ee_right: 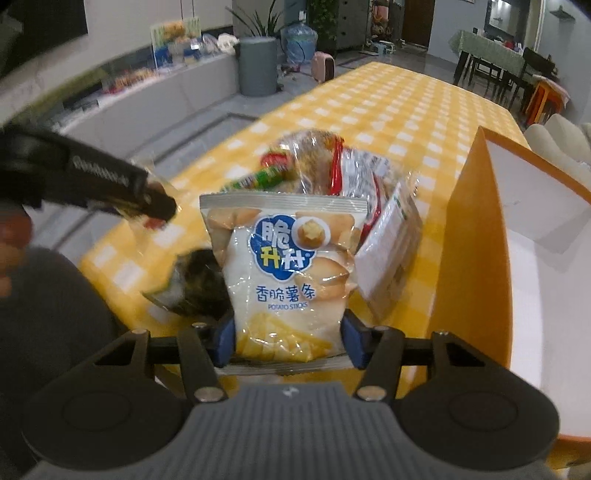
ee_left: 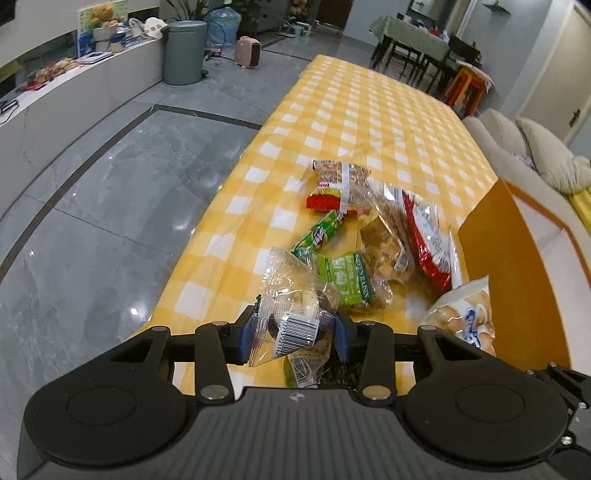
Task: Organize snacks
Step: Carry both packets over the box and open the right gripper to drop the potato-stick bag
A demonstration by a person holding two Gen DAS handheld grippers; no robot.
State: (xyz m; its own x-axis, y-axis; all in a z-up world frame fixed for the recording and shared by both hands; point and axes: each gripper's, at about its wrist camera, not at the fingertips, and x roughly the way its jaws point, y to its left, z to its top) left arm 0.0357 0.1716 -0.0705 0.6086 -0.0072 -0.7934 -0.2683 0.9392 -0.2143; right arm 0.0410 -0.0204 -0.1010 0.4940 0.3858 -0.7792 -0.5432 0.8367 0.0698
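- Clamped in my left gripper [ee_left: 294, 329] is a clear-wrapped snack [ee_left: 291, 317] with a barcode label, held above the near edge of the desk [ee_left: 369, 110].
- My right gripper [ee_right: 288, 338] squeezes a potato sticks bag [ee_right: 288, 266] upright, just beside the orange box [ee_right: 476, 236].
- Other snack packets [ee_left: 369, 229] lie piled near the desk's right edge, against that box.

A grey bin [ee_left: 184, 51] stands on the tiled floor [ee_left: 110, 177] against the end of a white counter [ee_left: 74, 85]. Just right of the bin sits a pink heater [ee_left: 247, 51], and behind it a blue water jug [ee_left: 223, 26]. Far right of the bin are a dining table [ee_left: 410, 33], an orange stool [ee_left: 467, 86] and a beige sofa [ee_left: 517, 140].
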